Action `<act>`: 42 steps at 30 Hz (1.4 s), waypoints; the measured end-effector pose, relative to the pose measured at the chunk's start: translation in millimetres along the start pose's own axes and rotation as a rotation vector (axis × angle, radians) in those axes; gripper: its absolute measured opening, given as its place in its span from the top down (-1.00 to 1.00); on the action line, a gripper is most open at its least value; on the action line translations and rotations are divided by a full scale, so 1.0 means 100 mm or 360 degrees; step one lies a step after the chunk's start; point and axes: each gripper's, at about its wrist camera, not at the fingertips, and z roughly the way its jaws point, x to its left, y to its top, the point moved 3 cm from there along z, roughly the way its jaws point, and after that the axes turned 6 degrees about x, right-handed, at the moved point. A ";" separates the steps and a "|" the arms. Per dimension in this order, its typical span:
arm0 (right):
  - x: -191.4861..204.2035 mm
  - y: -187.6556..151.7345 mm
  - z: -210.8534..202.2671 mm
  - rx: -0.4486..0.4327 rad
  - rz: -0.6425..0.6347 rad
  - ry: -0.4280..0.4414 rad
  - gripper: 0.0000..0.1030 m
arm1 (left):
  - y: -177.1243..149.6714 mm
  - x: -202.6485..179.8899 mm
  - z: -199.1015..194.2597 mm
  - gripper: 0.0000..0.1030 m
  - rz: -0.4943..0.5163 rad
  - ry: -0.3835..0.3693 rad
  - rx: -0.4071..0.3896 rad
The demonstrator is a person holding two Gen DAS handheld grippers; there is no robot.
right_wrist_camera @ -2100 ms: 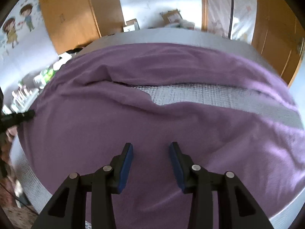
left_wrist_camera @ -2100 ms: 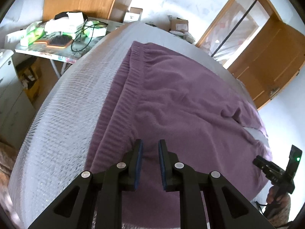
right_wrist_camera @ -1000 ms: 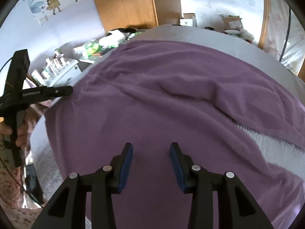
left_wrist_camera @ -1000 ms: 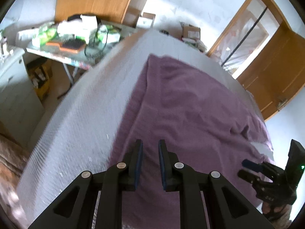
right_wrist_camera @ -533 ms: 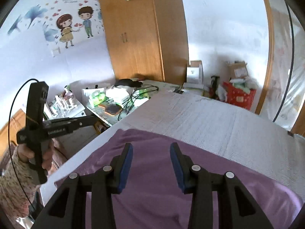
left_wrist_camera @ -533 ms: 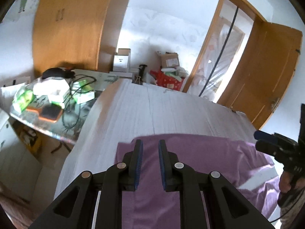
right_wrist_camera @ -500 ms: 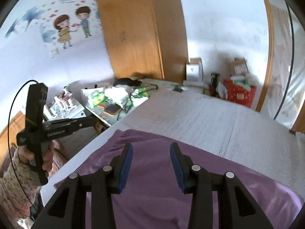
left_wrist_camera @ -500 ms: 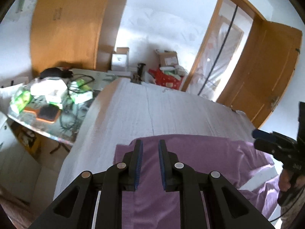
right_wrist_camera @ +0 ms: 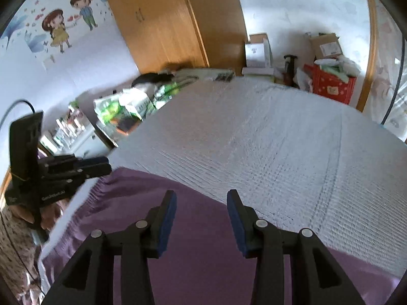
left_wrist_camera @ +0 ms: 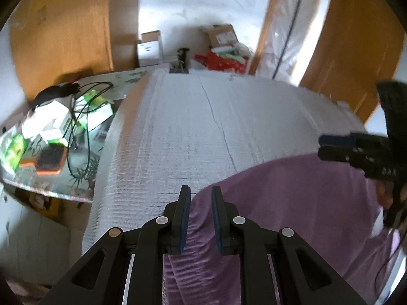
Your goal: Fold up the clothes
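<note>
Between the narrowly parted pads of the left gripper [left_wrist_camera: 201,198] a slim gap is seen, with nothing pinched in it; the tips are held above the ribbed edge of the purple garment [left_wrist_camera: 292,203], apparently just clear of it. The right gripper [right_wrist_camera: 201,203] is held with its fingers spread wide and empty over the same cloth, and it is also seen at the right margin of the left wrist view [left_wrist_camera: 328,145], hovering above the garment's far edge.

The garment is spread flat, and only its upper part is in view. It lies beneath and behind both pairs of fingertips, its far edge running crosswise just ahead of them, so that edge is judged to be the line on which the coming grasp turns. Its ribbed side edge is placed nearer the left gripper, while its broad middle lies under the right one.

The cloth is laid on a bed covered with a white textured bedspread [right_wrist_camera: 279,139], bare beyond the garment. Beside the bed a cluttered glass table [left_wrist_camera: 84,132] is seen, and beyond it a wooden wardrobe [right_wrist_camera: 162,20], cardboard boxes and a red bag [right_wrist_camera: 333,86] against the wall.
</note>
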 end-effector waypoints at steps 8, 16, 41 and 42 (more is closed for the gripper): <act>-0.13 -0.04 0.29 0.0098 -0.0034 0.0033 0.16 | -0.01 -0.04 0.15 0.63 0.0096 -0.0009 0.0073; -0.04 -0.08 0.37 0.0111 -0.0143 -0.0016 0.10 | -0.01 -0.09 0.25 0.63 0.0186 0.0037 0.0110; 0.11 -0.16 0.33 0.0136 -0.0255 -0.0176 0.90 | -0.06 -0.32 0.19 0.90 0.0429 0.0197 0.0079; 0.13 -0.16 0.31 0.0131 -0.0253 -0.0187 0.91 | -0.05 -0.32 0.16 0.90 0.0424 0.0199 0.0066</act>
